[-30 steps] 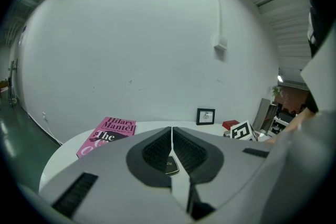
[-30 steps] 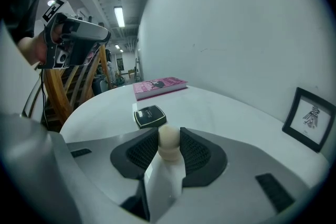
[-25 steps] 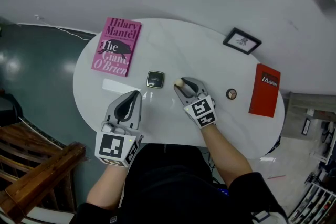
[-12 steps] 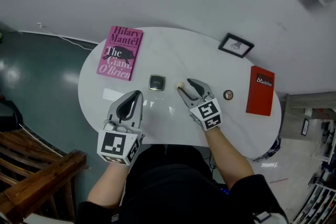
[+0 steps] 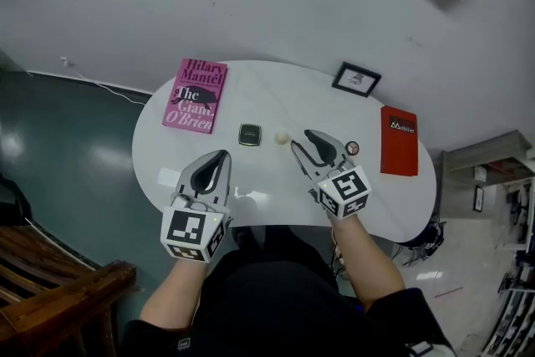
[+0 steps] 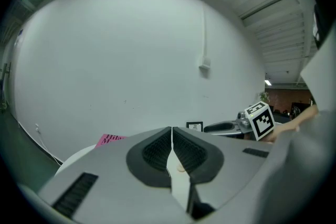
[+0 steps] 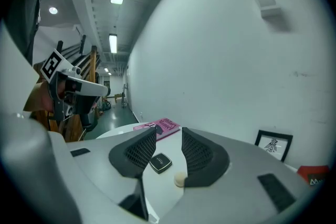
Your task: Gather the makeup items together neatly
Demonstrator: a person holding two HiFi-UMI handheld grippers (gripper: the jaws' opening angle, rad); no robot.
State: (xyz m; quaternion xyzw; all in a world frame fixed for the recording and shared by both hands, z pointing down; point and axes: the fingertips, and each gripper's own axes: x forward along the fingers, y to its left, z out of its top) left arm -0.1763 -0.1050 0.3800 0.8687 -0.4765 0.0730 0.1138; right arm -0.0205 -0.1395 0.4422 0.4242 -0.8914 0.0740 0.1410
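A black square compact (image 5: 249,134) lies on the white oval table (image 5: 251,180), with a small beige sponge (image 5: 282,136) just to its right. A small round makeup item (image 5: 352,148) sits farther right. My right gripper (image 5: 303,140) hovers between the sponge and the round item, apart from both. Its jaws are closing and nothing is between them. In the right gripper view the compact (image 7: 160,163) and sponge (image 7: 180,180) show beyond the right gripper (image 7: 168,134). My left gripper (image 5: 221,155) is shut and empty, nearer me than the compact; its jaws (image 6: 171,129) meet.
A pink book (image 5: 195,84) lies at the table's far left. A red book (image 5: 399,140) lies at the right end, and a small framed picture (image 5: 356,79) stands at the back edge. A wooden chair (image 5: 50,297) is at the lower left.
The right gripper let go of the beige sponge beside the compact and drew back to the right. The left gripper stayed shut and barely moved.
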